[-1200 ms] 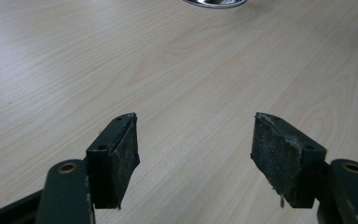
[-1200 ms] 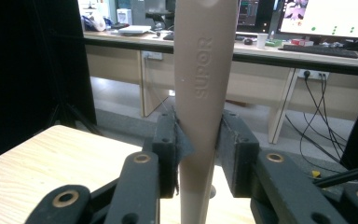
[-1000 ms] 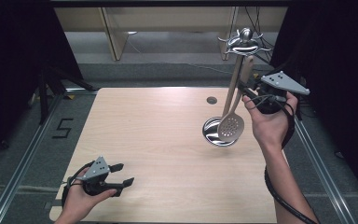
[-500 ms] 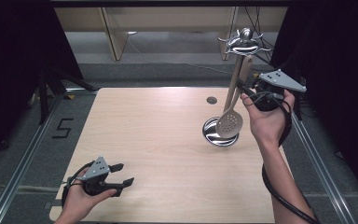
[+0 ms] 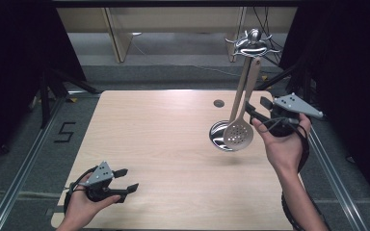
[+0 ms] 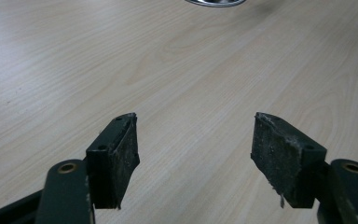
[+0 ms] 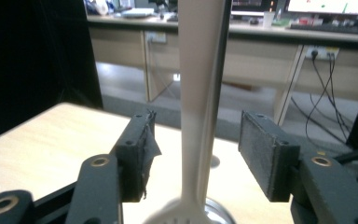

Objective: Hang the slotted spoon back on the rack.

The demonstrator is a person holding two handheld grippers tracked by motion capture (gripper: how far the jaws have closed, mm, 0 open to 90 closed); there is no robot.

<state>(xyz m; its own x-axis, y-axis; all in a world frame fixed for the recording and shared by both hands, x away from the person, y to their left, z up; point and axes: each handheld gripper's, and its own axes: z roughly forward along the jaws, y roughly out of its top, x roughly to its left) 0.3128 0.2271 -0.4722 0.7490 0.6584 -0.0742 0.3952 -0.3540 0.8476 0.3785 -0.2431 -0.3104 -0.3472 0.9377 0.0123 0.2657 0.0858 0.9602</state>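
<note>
At frame right one slotted spoon [image 5: 238,136] hangs from one rack [image 5: 250,41], between the right gripper's [image 5: 253,111] just-opened wide fingers [image 7: 266,151]; the left gripper's [image 5: 127,180] fingers spread wide.

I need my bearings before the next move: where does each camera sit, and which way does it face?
High view: above the near edge, facing forward and down on the table; both forearms, left gripper, right gripper.
Left gripper view: low over bare wood, between its open jaws.
Right gripper view: level, toward desks; the slotted spoon hangs between its just-opened jaws.
Shared: the spoon and the rack's round base.
</note>
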